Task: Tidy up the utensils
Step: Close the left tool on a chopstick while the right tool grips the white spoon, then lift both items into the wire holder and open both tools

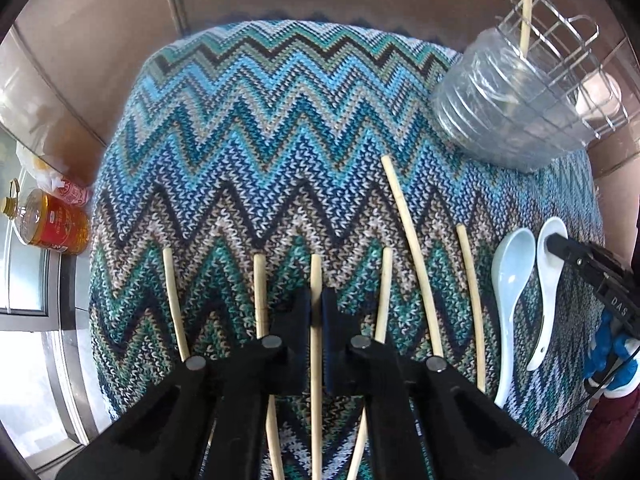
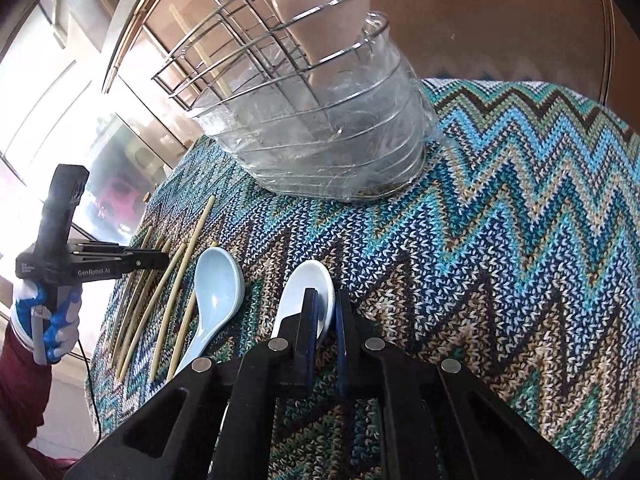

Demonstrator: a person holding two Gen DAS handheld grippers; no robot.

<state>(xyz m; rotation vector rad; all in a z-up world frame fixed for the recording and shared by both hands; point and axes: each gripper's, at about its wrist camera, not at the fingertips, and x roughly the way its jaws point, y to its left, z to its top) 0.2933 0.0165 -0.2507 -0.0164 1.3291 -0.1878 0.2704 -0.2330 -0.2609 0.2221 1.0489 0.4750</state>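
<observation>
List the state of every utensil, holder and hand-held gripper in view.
Left hand-held gripper: shut on a chopstick.
Right hand-held gripper: shut on the white spoon.
Blue spoon: lying free.
Wire rack: upright, holding one chopstick.

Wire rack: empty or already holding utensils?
Not empty. The wire rack holds one chopstick standing upright, plus a pale spoon-like piece.

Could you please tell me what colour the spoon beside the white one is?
The spoon is pale blue, clearest in the right wrist view, lying left of the white spoon.
</observation>
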